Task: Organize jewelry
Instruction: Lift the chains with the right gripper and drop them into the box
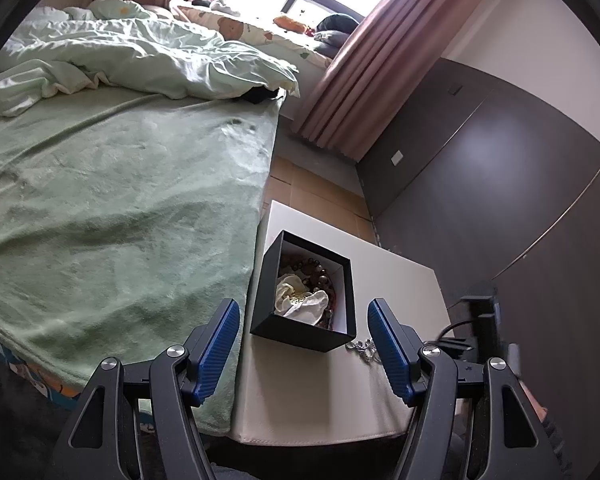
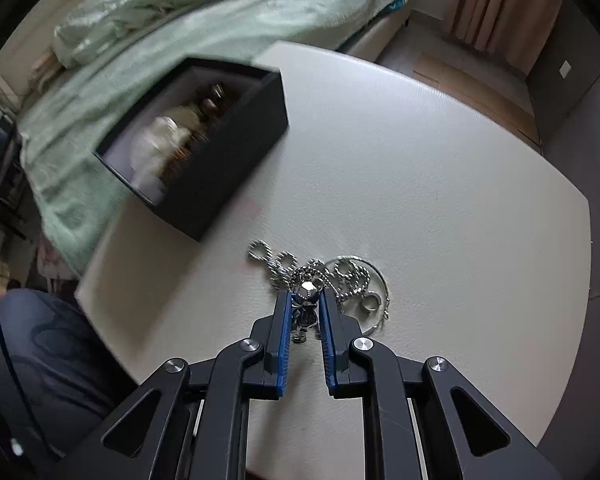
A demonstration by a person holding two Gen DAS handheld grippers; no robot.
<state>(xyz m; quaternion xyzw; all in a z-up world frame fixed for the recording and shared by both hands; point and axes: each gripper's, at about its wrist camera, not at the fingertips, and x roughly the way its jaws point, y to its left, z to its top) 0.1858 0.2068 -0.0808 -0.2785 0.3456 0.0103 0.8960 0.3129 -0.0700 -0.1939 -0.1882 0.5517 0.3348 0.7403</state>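
An open black box stands on the white table, holding bead bracelets and a crumpled cream pouch. My left gripper hovers open just before the box, nothing between its pads. Beside the box lies a tangled silver ball chain with a small metal figure pendant. My right gripper points steeply down and is shut on that pendant, its blue pads against both sides. A small ring and a thin wire hoop lie at the chain's right.
A bed with a green blanket borders the table on the left. Dark wardrobe doors stand to the right, and pink curtains hang beyond. The table top stretches bare to the right of the chain.
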